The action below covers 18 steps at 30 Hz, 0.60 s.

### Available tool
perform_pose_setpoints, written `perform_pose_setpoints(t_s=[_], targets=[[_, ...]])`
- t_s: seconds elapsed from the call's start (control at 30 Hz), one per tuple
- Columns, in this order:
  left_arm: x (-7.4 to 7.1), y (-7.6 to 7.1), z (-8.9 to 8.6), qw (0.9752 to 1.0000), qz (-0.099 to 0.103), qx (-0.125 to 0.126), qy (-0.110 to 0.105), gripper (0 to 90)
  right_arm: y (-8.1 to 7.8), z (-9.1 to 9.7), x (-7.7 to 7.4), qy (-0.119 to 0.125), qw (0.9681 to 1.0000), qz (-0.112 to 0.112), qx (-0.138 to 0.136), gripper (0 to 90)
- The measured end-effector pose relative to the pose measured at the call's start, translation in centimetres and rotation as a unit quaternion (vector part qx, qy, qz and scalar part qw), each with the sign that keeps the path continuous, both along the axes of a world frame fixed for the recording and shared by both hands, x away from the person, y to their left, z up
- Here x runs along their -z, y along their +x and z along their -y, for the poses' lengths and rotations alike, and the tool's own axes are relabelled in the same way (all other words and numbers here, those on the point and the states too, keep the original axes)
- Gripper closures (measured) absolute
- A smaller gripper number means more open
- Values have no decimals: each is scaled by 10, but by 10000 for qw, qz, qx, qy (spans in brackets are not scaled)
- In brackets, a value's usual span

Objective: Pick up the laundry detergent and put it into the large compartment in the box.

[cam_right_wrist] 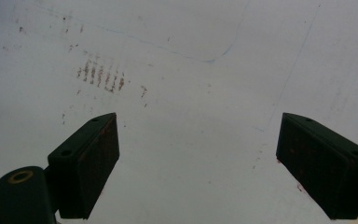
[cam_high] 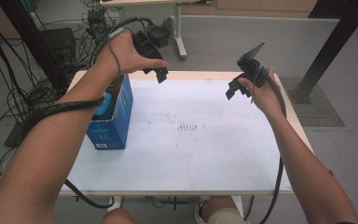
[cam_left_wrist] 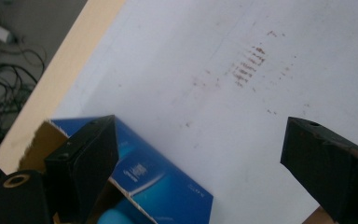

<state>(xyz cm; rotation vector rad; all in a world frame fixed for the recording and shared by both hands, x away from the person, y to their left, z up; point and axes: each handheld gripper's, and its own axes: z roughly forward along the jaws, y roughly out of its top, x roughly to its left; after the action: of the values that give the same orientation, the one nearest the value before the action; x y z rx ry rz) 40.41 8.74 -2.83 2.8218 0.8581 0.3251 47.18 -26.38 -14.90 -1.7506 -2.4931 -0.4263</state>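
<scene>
The left tongs (cam_high: 160, 74) hung in the air above the far left part of the surface (cam_high: 205, 154), gripped in the person's left hand (cam_high: 126, 53), with the jaws set wide apart and nothing between them. In the left gripper view those two black jaws stood far from each other at the bottom corners, over the white top. The right tongs (cam_high: 231, 91) were held in the right hand (cam_high: 265, 93) above the far right part of the surface, well apart from the left pair; their jaws also stood wide and empty, as the right gripper view showed, with bare white top between them.

A blue cardboard box (cam_high: 114, 119) stood on the left side of the surface, just below and to the left of the left tongs, not touching them. Its top was open, and a light blue rounded object (cam_high: 103, 105) sat inside it, partly hidden by the left forearm in the high view. In the left gripper view the box (cam_left_wrist: 168, 182) lay near the surface's pale wooden edge, behind the near jaw, with the light blue object (cam_left_wrist: 116, 218) showing at its mouth.

A patch of short reddish-brown marks (cam_high: 186, 127) stained the middle of the surface, between the two pairs of tongs.
</scene>
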Motion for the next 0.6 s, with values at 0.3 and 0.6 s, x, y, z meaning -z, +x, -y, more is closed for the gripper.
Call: perform_pose_setpoints(t_s=[0.3,0.6], targets=[[6,-7,27,9969,7,786,7,138,3,-1,2,-26,10000,-50,48,132],[18,-8,42,9933,-86,1156,-14,133,7,0,5,-24,9999,-81,55,124]])
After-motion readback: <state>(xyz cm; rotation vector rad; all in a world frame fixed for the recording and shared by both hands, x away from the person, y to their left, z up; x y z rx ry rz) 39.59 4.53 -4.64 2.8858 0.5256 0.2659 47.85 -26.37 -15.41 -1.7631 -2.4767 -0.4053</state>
